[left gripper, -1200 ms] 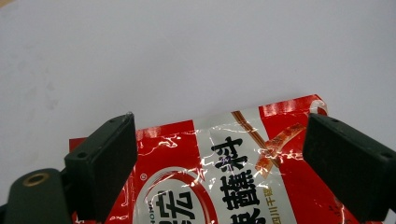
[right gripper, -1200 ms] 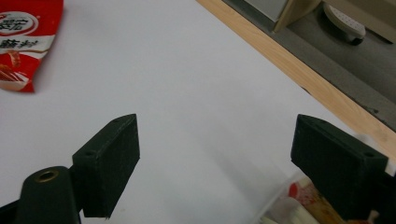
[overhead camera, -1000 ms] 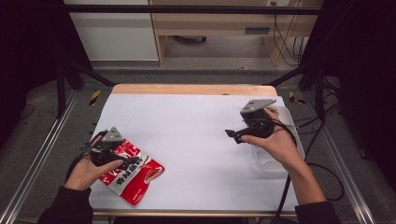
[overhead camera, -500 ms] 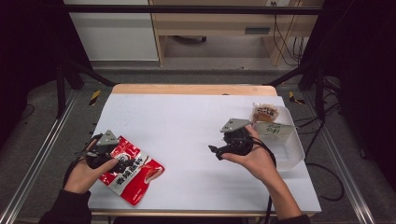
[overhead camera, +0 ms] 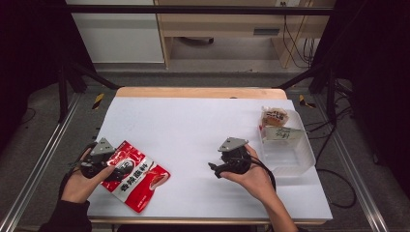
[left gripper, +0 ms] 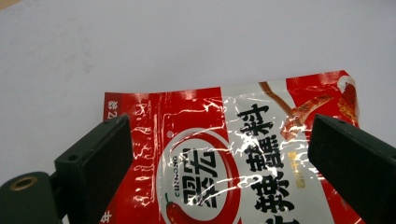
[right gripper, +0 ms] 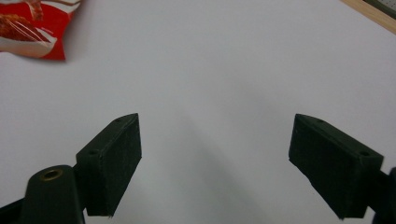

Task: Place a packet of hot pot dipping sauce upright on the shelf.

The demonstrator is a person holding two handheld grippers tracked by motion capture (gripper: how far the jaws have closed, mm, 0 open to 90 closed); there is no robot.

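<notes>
Red snack pouch (left gripper: 243,158) lies flat between the wide-apart jaws of the left gripper (left gripper: 219,163), unclamped.

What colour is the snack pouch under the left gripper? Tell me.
The snack pouch is red with a white panel and black characters, clearest in the left gripper view.
</notes>
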